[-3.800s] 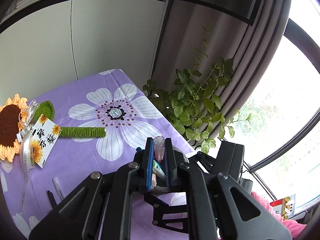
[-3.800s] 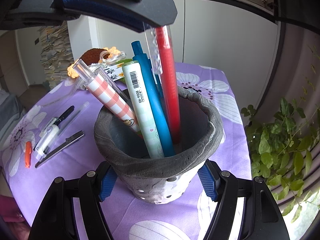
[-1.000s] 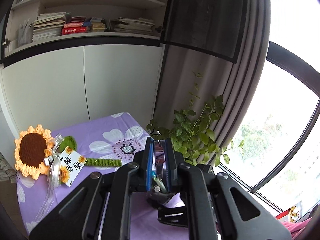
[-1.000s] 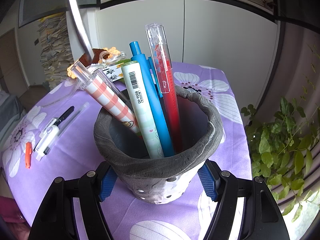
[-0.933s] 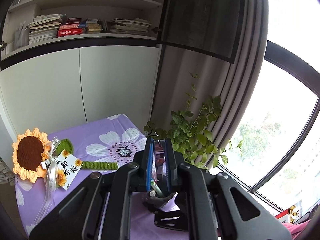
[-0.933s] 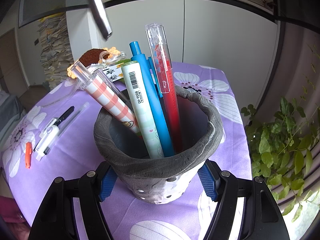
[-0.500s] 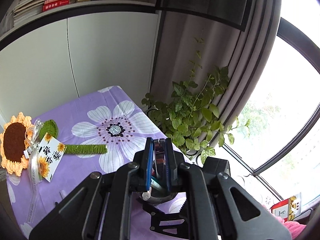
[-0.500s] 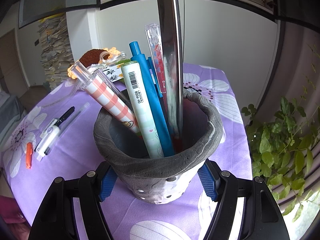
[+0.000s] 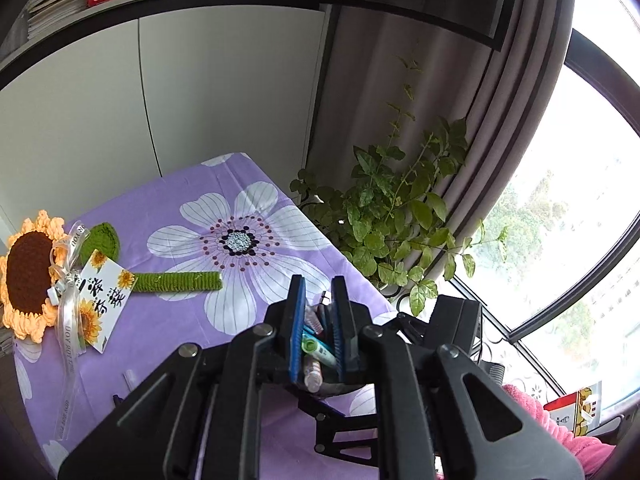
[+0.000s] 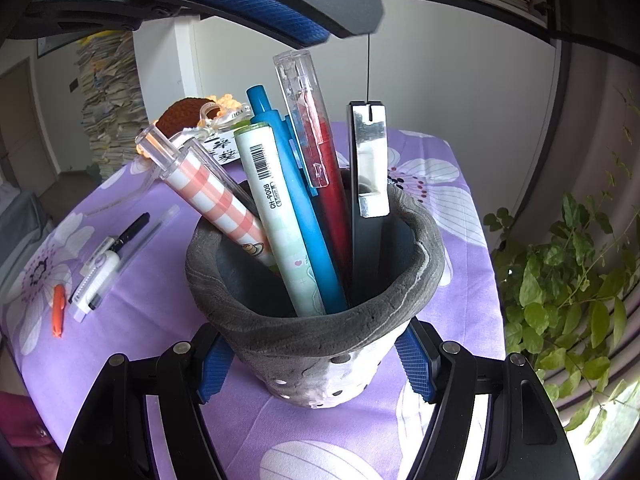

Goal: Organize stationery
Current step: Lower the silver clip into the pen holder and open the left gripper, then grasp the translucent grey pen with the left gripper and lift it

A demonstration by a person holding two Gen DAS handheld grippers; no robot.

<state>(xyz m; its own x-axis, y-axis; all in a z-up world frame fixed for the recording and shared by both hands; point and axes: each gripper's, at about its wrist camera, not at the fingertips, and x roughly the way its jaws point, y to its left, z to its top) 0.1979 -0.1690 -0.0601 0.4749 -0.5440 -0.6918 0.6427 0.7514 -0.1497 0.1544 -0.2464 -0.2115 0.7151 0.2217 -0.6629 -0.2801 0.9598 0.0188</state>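
Observation:
A grey pen pot [image 10: 316,336] stands on the purple flowered cloth, held between the blue pads of my right gripper [image 10: 316,364]. It holds a checked tube [image 10: 208,192], a pale green pen [image 10: 280,216], a blue pen [image 10: 296,200], a red pen [image 10: 320,152] and a black and silver clip-like tool [image 10: 368,176] at the right. My left gripper [image 9: 318,320] hovers just above the pot with a narrow gap between its jaws and nothing in them; its pad shows at the top of the right wrist view [image 10: 240,4].
On the cloth left of the pot lie a black pen [image 10: 128,232], a white correction tape [image 10: 96,276] and a small orange piece [image 10: 58,308]. A crocheted sunflower [image 9: 28,276] with a card lies at the far left. A leafy plant [image 9: 392,224] stands beyond the table's right edge.
The left gripper came down over the pot with the black and silver tool, which went in. The tool now stands in the pot free of the jaws. The right gripper and pot stayed still.

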